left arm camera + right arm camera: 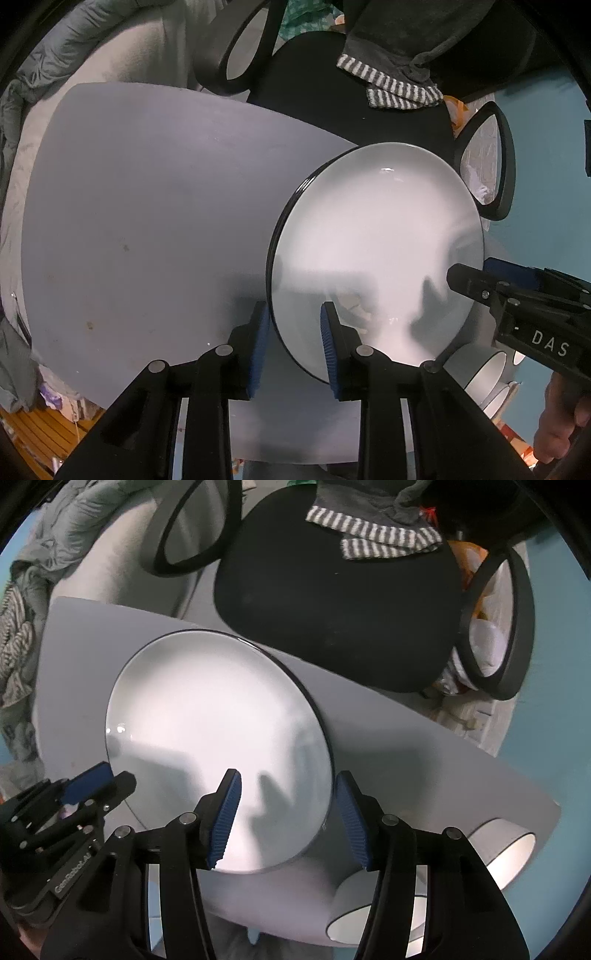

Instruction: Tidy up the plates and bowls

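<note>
**Plate between two hand-held grippers on the counter**

A pale grey counter (147,221) fills most of both views. Behind it stands a black chair (332,609) with looped armrests, and a grey garment with striped cuffs (388,535) lies across its seat. Rumpled bedding (29,92) shows at the far left edge.

A large white plate (376,240) with a thin dark rim lies on the counter, toward the side nearest the chair. Its glossy face carries shadows of the tools above it.

Two white bowls with dark rims sit near the plate at the counter's near edge: one bowl (506,853) lies tipped on its side with its mouth showing, and a second bowl (354,908) is partly hidden behind a finger of the right tool.

The left hand-held gripper (295,332) points steeply down with the plate's rim between its blue pads; the jaws stand narrowly apart, and I cannot tell whether the pads press on the rim. The right hand-held gripper (288,819) straddles the opposite rim, its jaws well apart, and a gap shows between the outer pad and the plate's edge, so it is not gripping. Part of a hand (557,417) shows behind it in the left wrist view.
</note>
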